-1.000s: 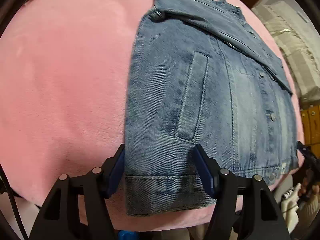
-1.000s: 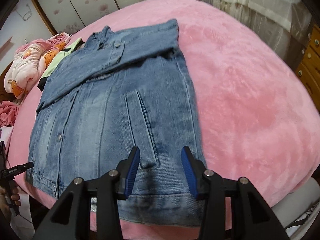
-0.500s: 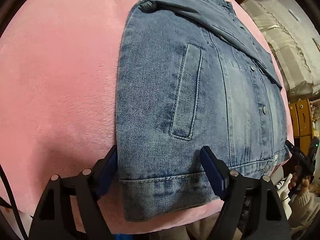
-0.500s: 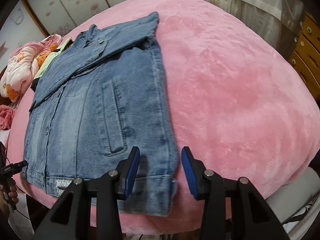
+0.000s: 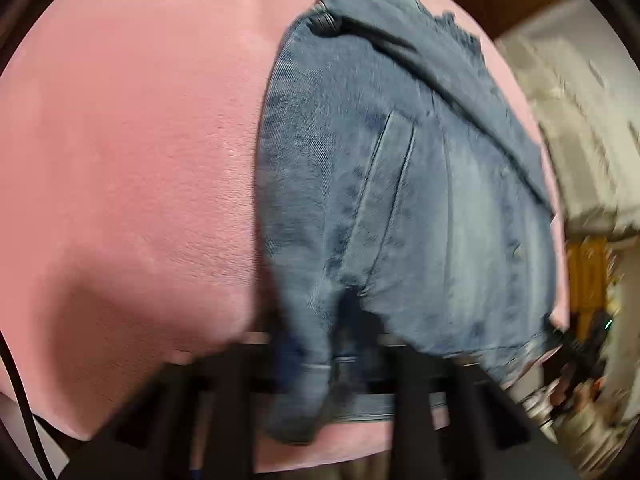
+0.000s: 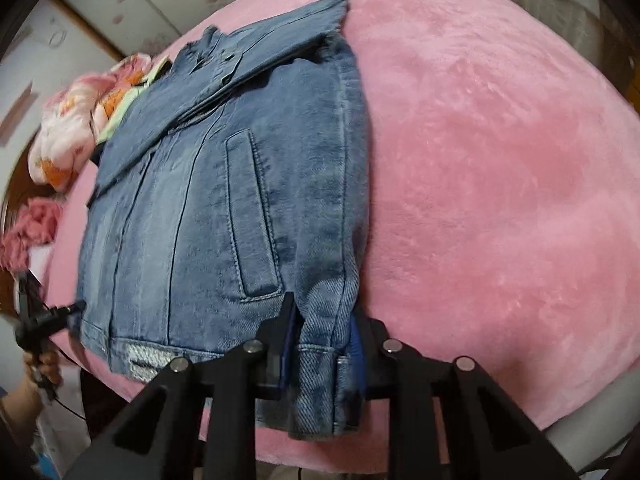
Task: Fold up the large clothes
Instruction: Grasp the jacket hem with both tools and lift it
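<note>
Denim jacket [image 6: 240, 184]: its hem corners at 6 o'clock are pinched by the right hand-held gripper [image 6: 324, 344] and the blurred left hand-held gripper [image 5: 316, 364]. Spread on the pink bed [image 6: 500, 160], it is judged heavy, stiff; both hem corners suit lifting.

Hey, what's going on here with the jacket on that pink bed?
A person is folding a denim jacket spread on a pink blanket, with a handheld gripper in each hand. The right gripper is shut on the hem at one bottom corner. The left gripper is blurred but seems to pinch the other corner.
</note>
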Demonstrator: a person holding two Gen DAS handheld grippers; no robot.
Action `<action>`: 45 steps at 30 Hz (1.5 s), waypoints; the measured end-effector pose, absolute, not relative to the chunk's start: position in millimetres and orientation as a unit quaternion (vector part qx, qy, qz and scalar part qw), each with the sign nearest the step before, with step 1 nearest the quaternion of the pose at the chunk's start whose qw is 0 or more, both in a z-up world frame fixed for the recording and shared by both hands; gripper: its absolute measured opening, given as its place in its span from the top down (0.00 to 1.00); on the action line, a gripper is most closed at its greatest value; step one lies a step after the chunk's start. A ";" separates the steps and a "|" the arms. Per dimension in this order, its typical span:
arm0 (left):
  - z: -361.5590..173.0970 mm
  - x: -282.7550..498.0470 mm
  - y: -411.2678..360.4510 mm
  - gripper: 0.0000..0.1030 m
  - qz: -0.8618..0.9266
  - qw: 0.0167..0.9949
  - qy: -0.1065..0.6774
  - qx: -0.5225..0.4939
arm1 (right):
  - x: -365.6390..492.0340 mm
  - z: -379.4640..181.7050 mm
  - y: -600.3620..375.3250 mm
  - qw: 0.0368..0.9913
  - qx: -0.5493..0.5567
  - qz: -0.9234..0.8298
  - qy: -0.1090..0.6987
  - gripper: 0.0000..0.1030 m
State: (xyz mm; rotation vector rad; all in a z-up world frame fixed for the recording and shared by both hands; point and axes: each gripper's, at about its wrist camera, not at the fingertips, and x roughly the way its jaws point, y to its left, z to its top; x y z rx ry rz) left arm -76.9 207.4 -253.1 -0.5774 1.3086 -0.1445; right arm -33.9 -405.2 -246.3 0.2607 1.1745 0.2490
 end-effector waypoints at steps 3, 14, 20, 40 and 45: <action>-244.3 -78.8 202.0 0.93 -0.039 0.760 0.598 -0.252 | -36.2 -236.0 -398.5 0.822 0.102 0.106 0.549 0.83; -158.9 -96.3 165.0 0.94 -0.036 0.790 0.592 -0.158 | -52.9 -163.4 -390.4 0.844 0.077 0.106 0.520 0.90; -153.9 -121.4 173.9 0.94 -0.048 0.759 0.630 -0.158 | -73.9 -154.1 -403.5 0.828 0.067 0.092 0.548 0.90; -49.5 88.7 216.4 0.99 -0.018 0.795 0.508 -0.331 | 97.1 -82.0 -405.6 0.829 0.189 0.126 0.511 0.90; -53.5 169.2 238.6 0.99 0.038 0.811 0.475 -0.339 | 181.0 -88.3 -401.5 0.826 0.211 0.124 0.507 0.88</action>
